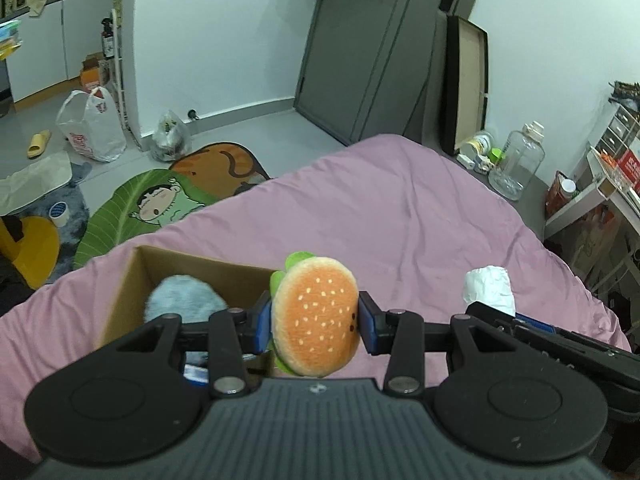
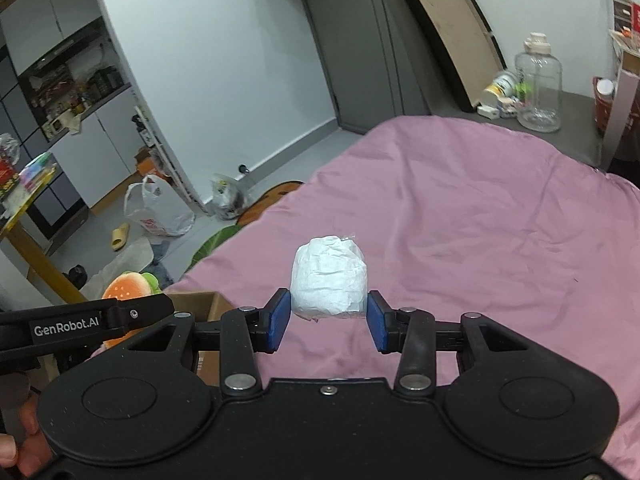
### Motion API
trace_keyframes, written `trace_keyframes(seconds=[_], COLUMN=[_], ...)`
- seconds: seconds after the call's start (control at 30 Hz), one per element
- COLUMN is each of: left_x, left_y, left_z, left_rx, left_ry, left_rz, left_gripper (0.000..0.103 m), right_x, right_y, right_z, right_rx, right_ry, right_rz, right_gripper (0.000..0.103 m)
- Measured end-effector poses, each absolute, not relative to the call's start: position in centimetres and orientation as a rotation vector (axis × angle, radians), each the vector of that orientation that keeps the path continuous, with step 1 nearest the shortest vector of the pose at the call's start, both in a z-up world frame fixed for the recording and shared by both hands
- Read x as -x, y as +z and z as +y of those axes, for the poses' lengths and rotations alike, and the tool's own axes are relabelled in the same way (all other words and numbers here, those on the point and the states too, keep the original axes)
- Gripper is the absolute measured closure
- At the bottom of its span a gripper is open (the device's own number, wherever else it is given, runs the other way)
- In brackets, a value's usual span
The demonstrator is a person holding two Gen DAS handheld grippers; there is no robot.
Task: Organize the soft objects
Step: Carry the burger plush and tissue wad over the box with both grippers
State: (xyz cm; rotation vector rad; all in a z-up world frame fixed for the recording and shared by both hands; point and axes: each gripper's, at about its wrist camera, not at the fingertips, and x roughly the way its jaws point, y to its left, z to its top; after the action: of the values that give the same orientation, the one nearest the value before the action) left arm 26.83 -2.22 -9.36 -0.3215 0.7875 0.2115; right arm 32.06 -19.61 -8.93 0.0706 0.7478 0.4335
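Now a round plush hamburger toy (image 1: 316,316) is clamped on edge between the left gripper (image 1: 316,322) pads, sesame bun facing the camera, long axis upright. A crumpled white paper-wrapped bundle (image 2: 329,278) is pinched upright in the right gripper (image 2: 328,316). An open brown cardboard box (image 1: 160,280) holding a grey fluffy plush (image 1: 182,300) is seen left of the left gripper, on the pink bedsheet (image 1: 400,208).

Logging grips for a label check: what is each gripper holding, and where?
Left gripper: plush hamburger toy, pinched across its sides. Right gripper: crumpled white paper bundle, lower sides.

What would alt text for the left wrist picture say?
A handheld gripper pinches a plush burger above a pink bed. Just left sits an open cardboard box holding a fluffy grey toy.
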Motion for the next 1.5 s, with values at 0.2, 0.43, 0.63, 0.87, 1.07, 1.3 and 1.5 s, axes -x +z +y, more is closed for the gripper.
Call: trace_keyframes(seconds=[0.2, 0.43, 0.63, 0.87, 1.07, 1.3, 1.5], left_x=[-24.6, -22.4, -20.8, -19.7, -18.7, -18.2, -18.3], left_y=[-8.4, -7.6, -7.2, -6.8, -6.8, -7.5, -8.1], left_z=[-0.1, 1.8, 2.9, 4.0, 5.3, 7.0, 7.9], left_rx=[0.339, 0.361, 0.371, 0.390, 0.407, 0.430, 0.449], left_ry=[0.226, 0.233, 0.237, 0.231, 0.236, 0.236, 0.233], left_rz=[0.766, 0.743, 0.731, 0.722, 0.718, 0.735, 0.746], left_gripper=[0.061, 0.061, 0.061, 0.061, 0.061, 0.061, 0.061], right_x=[-30.1, -28.1, -26.9, -25.6, -25.0, -24.7, -24.6], right_y=[-7.5, -6.6, -6.0, -5.5, -5.5, -6.0, -6.2], right_z=[-17.6, -15.9, -14.6, -13.4, -12.2, -10.7, -9.6], right_rx=[-0.055, -0.044, -0.030, -0.029, -0.015, -0.004, 0.013], right_ry=[0.462, 0.484, 0.502, 0.517, 0.524, 0.537, 0.544], right_rz=[0.714, 0.691, 0.674, 0.658, 0.659, 0.672, 0.678], right_gripper=[0.062, 0.062, 0.062, 0.062, 0.062, 0.062, 0.062])
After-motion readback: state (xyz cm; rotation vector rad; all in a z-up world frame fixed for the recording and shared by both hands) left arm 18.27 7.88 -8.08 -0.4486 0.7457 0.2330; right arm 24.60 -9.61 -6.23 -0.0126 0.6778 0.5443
